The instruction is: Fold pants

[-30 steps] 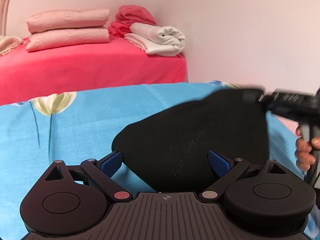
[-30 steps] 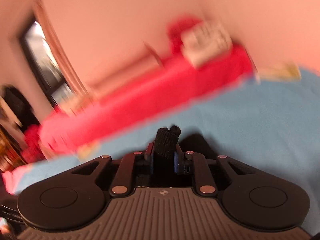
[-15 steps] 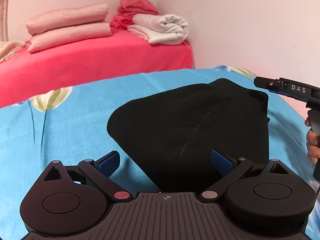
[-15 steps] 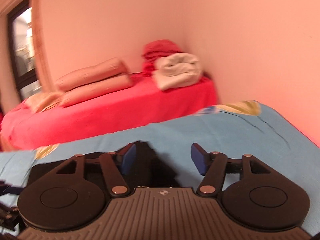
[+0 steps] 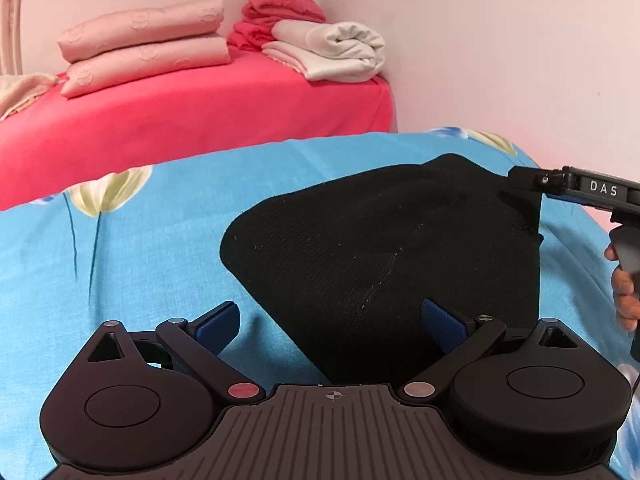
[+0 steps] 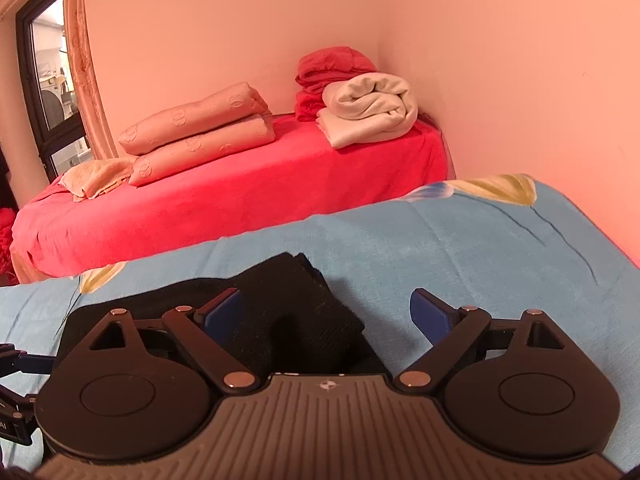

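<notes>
A second ago the right gripper pinched a bunched end of the pants; now its jaws are opening, already wide, the cloth dropped flat on the blue bed, a folded corner lying loose between the blue pads, untouched. The blur is gone from the right view. Left gripper has barely shifted: jaws wide apart, holding nothing, the near edge of the pants between its fingers. The pants are a folded black wedge on the right half of the bed, right edge close to the bed's right side, where the right gripper and a hand sit. Bare blue sheet lies to the left and along the far edge. Beyond stand a red bed with pink pillows and a white blanket.
</notes>
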Motion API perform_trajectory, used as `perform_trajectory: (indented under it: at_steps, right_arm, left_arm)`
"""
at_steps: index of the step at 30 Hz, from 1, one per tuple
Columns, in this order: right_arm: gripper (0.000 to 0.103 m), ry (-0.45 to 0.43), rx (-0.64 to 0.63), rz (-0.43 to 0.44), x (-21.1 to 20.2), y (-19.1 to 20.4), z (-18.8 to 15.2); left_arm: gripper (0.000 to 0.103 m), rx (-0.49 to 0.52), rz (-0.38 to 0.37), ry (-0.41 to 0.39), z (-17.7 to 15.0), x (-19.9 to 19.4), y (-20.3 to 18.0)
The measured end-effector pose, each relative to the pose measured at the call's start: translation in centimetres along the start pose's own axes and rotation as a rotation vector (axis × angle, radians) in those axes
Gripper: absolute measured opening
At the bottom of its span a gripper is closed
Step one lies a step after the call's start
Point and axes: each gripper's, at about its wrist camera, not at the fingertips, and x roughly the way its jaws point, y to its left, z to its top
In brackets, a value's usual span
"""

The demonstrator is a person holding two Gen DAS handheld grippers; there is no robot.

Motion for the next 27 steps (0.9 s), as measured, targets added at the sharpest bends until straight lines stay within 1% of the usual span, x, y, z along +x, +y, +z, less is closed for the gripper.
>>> perform_trajectory:
  at_steps: [3,5,6,7,9,11,12,13,14,15,16,17,18,19,21,23,25,26,27]
  right_arm:
    - [0.095,0.023,0.005,0.019,0.4,0.0,0.2]
    - [0.097,0.072,0.014,0.037,1.4,-0.3,0.3]
    - [0.097,0.098,0.022,0.046,1.9,-0.6,0.2]
    - [0.097,0.121,0.037,0.048,2.5,-0.9,0.2]
    - [0.097,0.174,0.075,0.065,3.5,-1.9,0.1]
    - [0.098,0.245,0.151,0.135,4.6,-3.3,-0.1]
    - [0.101,0.287,0.207,0.180,5.3,-4.0,-0.4]
    - [0.099,0.286,0.241,0.205,5.5,-4.4,-0.5]
    - [0.093,0.280,0.248,0.221,5.5,-4.5,-0.5]
    - [0.076,0.283,0.251,0.236,5.4,-4.4,-0.5]
    - [0.065,0.284,0.253,0.237,5.3,-4.2,-0.5]
    - [0.059,0.280,0.247,0.237,5.0,-3.9,-0.5]
    - [0.051,0.270,0.232,0.239,4.5,-3.5,-0.4]
    - [0.048,0.260,0.226,0.234,3.9,-3.3,-0.2]
    - [0.045,0.240,0.259,0.240,2.9,-3.4,0.4]
    - [0.045,0.189,0.292,0.267,1.7,-3.5,1.3]
    - [0.045,0.115,0.301,0.275,0.4,-3.4,2.5]
    - [0.045,0.075,0.323,0.271,-0.1,-3.7,3.0]
    - [0.046,0.054,0.361,0.258,-0.3,-4.1,3.3]
  left_arm:
    - [0.103,-0.011,-0.002,0.012,0.0,0.1,0.1]
    - [0.103,-0.038,-0.018,0.039,0.1,0.0,0.5]
    - [0.103,-0.063,-0.038,0.057,0.1,-0.2,0.9]
    - [0.103,-0.094,-0.069,0.075,0.1,-0.4,1.4]
    - [0.103,-0.177,-0.160,0.111,0.0,-0.6,2.8]
    - [0.103,-0.279,-0.277,0.156,-0.3,0.0,4.1]
    - [0.103,-0.321,-0.333,0.182,-0.5,0.7,4.5]
    - [0.103,-0.349,-0.371,0.204,-0.6,1.4,4.5]
    - [0.103,-0.360,-0.389,0.217,-0.6,2.1,4.4]
    - [0.103,-0.350,-0.380,0.204,-0.4,2.5,4.1]
    - [0.103,-0.332,-0.368,0.182,-0.1,2.7,3.7]
    - [0.103,-0.327,-0.365,0.177,0.4,3.1,3.5]
    - [0.103,-0.347,-0.371,0.179,0.8,3.4,3.6]
    - [0.103,-0.380,-0.382,0.181,1.2,3.6,3.7]
    - [0.103,-0.425,-0.414,0.173,2.3,3.7,4.3]
    - [0.103,-0.435,-0.425,0.123,3.8,3.2,4.7]
    - [0.103,-0.402,-0.407,0.081,5.6,2.6,4.6]
    - [0.103,-0.367,-0.387,0.068,6.4,2.5,4.1]
    - [0.103,-0.318,-0.347,0.062,7.0,2.5,3.4]
